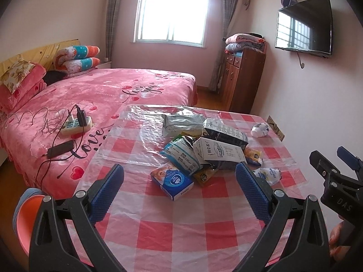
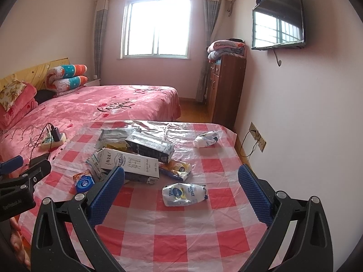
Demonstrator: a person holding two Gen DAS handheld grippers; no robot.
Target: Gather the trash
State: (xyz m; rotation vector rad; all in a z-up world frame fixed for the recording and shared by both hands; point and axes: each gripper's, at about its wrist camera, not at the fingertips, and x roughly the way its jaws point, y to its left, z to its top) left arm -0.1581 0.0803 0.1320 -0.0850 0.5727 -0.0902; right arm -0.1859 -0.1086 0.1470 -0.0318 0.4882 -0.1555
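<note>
Both claws, the left gripper (image 1: 179,179) and right gripper (image 2: 181,180), are held spread and empty above the checked table (image 2: 181,233). Nothing is collected yet; the crumpled pouch (image 2: 185,194) lies nearest, so lowering around it is called for.

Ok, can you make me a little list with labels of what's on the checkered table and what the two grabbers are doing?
table: pink-and-white checkered cloth under clear plastic
pile: two cartons, one white, one dark, mixed with wrappers
blue tissue pack: near edge of the pile
white pouch: lying alone, in front of the right gripper
crumpled wrapper: alone at the far side, towards the wall
left gripper: open, holding nothing, aimed at the pile
right gripper: open, holding nothing
trash bin: not clearly in view
</note>
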